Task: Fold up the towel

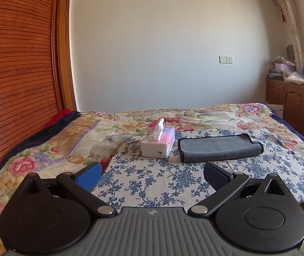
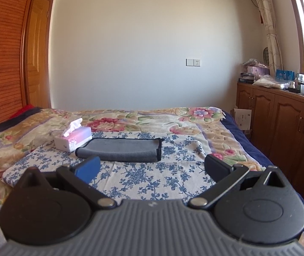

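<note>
A: Nearest to us, what do the two tools do?

B: The left gripper (image 1: 153,173) has its jaws wide apart and holds nothing. The right gripper (image 2: 152,167) is the same, jaws apart and empty. Both hang above the blue-flowered cloth (image 1: 152,183) on the bed (image 2: 196,125), not touching it.

A: And the towel?

B: The grey towel (image 2: 122,151) lies further ahead on that cloth, flat, and it looks already doubled over into a long strip with a dark border. Just beside its left end stands a tissue box (image 1: 158,144); I cannot tell if they touch.

A: So how to do the step well?

B: I think the step is to reach for the towel. Each gripper should take one end, low to the cloth, and pinch all layers together, not only the top one. The left gripper must come carefully, because the tissue box is close and could be pushed. Then lift only a little, so the soft cloth below is not dragged.

A: Behind?

B: Only the plain wall (image 1: 162,42).
</note>
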Tool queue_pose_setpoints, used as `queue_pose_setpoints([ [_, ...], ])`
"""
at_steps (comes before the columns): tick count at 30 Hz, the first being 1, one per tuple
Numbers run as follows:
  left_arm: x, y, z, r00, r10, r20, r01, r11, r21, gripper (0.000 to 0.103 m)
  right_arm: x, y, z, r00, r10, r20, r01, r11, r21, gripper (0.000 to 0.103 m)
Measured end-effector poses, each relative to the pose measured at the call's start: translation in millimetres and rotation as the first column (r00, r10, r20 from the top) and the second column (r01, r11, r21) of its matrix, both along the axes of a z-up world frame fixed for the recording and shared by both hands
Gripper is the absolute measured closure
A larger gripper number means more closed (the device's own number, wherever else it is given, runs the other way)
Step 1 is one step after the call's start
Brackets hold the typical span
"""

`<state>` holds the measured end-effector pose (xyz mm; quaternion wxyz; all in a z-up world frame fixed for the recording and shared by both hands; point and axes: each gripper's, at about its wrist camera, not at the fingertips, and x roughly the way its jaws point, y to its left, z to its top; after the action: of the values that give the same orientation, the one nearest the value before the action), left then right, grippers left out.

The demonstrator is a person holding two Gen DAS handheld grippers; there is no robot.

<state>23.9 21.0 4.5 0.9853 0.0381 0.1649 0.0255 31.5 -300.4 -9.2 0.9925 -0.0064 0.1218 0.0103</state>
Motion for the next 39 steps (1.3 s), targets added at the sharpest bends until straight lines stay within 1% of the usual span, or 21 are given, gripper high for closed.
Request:
queue_pose_setpoints([
  [7,-3.9,0.3,1.8,1.000,-0.006,0.023,0.006,1.000,-0.001,0.000,-1.5,-2.5,0.0,1.000,-0.007,0.015,0.007,1.000,0.007,0.000],
  [24,-5.3,-1.6,0.5,1.000,-0.016,0.021,0.016,1.000,0.021,0.000,0.3,-2.4,-1.7,1.000,-0.013,0.005,0.013,1.000,0.005,0.000],
  [39,-5.1,-2.3,1.1,1.000,-0.018,0.023,0.018,1.000,0.024,0.000,0.2,-2.2,-2.7,1.000,-0.014,0.005,0.014,1.000,0.004,0.000],
])
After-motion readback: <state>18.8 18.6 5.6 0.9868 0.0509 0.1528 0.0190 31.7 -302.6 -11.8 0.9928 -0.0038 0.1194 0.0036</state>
